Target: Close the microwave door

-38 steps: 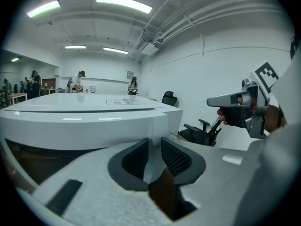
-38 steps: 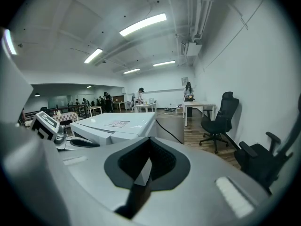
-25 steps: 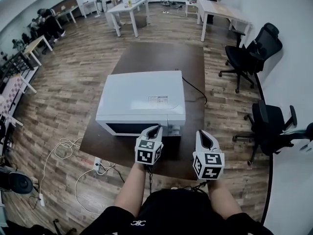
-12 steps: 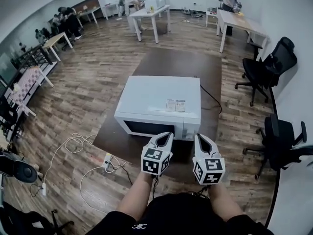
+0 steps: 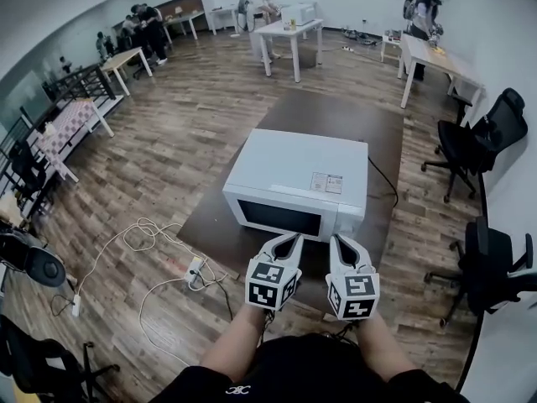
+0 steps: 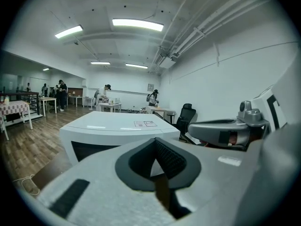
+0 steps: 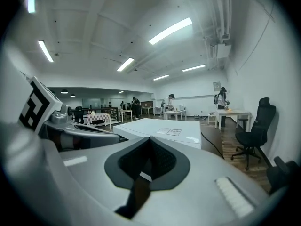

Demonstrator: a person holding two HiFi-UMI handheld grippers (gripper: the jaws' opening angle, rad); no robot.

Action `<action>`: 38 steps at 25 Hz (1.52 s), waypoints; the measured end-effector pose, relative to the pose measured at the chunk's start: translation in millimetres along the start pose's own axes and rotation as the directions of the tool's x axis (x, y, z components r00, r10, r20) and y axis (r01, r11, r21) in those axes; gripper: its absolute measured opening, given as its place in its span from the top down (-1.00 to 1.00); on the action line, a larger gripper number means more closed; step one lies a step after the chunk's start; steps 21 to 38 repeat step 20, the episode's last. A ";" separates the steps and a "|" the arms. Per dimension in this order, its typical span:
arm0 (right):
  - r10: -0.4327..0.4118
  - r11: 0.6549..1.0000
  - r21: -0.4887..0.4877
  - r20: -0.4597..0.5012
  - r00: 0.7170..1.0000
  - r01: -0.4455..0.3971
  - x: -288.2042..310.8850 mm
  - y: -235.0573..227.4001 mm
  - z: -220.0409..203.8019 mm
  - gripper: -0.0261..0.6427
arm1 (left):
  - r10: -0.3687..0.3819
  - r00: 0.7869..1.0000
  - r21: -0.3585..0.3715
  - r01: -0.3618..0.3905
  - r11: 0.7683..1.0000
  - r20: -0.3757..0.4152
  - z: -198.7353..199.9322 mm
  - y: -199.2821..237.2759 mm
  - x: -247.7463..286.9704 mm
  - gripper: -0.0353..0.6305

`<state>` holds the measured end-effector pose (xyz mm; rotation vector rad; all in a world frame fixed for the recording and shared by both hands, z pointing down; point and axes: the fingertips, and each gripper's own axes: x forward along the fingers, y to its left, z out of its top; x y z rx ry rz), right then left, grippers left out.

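The white microwave (image 5: pixel 298 183) stands on a dark brown table (image 5: pixel 336 112), and its dark-windowed door lies flush with the front. My left gripper (image 5: pixel 289 240) and right gripper (image 5: pixel 338 242) hover side by side just in front of the microwave's lower front edge, apart from it. Both are shut with nothing between the jaws. The left gripper view has my left gripper (image 6: pixel 156 142) aimed at the microwave (image 6: pixel 113 128), with the right gripper beside it. In the right gripper view my right gripper (image 7: pixel 149 144) faces the microwave (image 7: pixel 164 128) top.
Black office chairs (image 5: pixel 482 137) (image 5: pixel 495 267) stand at the right by the wall. Cables (image 5: pixel 159 250) and a power strip (image 5: pixel 195 271) lie on the wood floor left of the table. People work at white desks (image 5: pixel 289 32) far back.
Both grippers have risen and moved closer together in front of the microwave. The head view has lifted, so the microwave sits farther right and more of the room shows. The door stays flush.
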<state>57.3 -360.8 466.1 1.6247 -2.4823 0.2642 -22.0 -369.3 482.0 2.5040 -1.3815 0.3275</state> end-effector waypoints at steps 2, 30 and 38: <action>0.013 1.000 -0.006 0.004 1.000 -0.013 -0.1 8.6 2.2 0.90 | 0.013 1.000 0.001 -0.013 1.000 0.004 0.5 3.0 -8.2 0.86; 0.050 0.999 -0.006 0.010 0.999 -0.050 -2.4 34.8 5.8 0.90 | 0.083 0.996 -0.006 -0.083 0.997 0.017 -3.2 17.7 -43.9 0.86; 0.050 0.999 -0.006 0.010 0.999 -0.050 -2.4 34.8 5.8 0.90 | 0.083 0.996 -0.006 -0.083 0.997 0.017 -3.2 17.7 -43.9 0.86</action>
